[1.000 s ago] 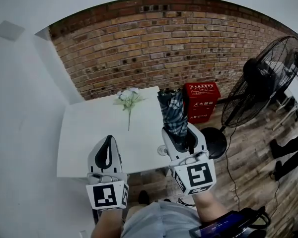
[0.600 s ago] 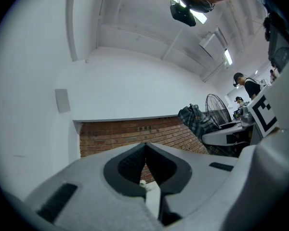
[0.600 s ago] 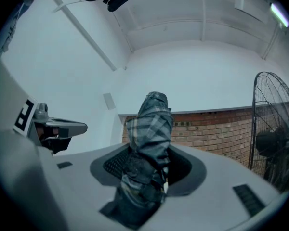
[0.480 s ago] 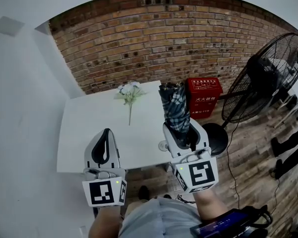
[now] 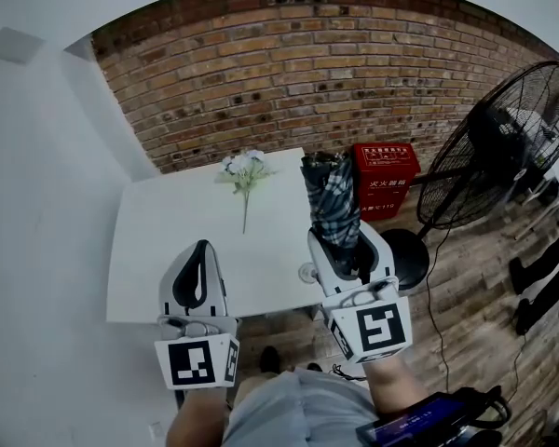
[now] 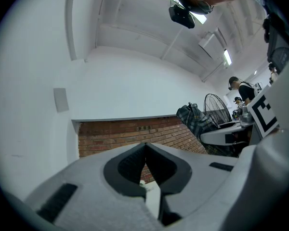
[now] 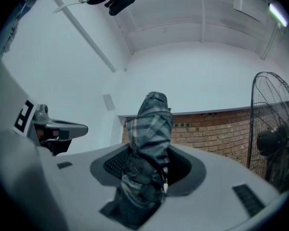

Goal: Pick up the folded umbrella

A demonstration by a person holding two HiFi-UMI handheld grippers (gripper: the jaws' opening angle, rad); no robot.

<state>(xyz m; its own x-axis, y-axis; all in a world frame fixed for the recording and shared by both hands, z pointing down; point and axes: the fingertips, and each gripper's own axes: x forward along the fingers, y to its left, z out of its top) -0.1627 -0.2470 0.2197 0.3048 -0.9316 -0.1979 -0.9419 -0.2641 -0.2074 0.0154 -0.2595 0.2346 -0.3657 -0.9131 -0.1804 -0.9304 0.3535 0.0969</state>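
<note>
The folded umbrella (image 5: 333, 196), dark plaid fabric, is lifted off the table and sticks out forward from my right gripper (image 5: 346, 242), which is shut on its lower end. In the right gripper view the umbrella (image 7: 150, 124) rises between the two dark pads of the right gripper (image 7: 147, 163), and the pads press on it from both sides. My left gripper (image 5: 202, 247) hovers over the near edge of the white table (image 5: 158, 240) with its jaws shut and nothing in them. In the left gripper view its tips (image 6: 145, 146) meet, and the umbrella (image 6: 196, 120) shows at the right.
A white artificial flower (image 5: 244, 179) lies at the table's far side. A brick wall (image 5: 307, 73) stands behind. To the right are a red fire-equipment box (image 5: 387, 177) on the floor and a black pedestal fan (image 5: 503, 142). A person's legs (image 5: 545, 282) show at far right.
</note>
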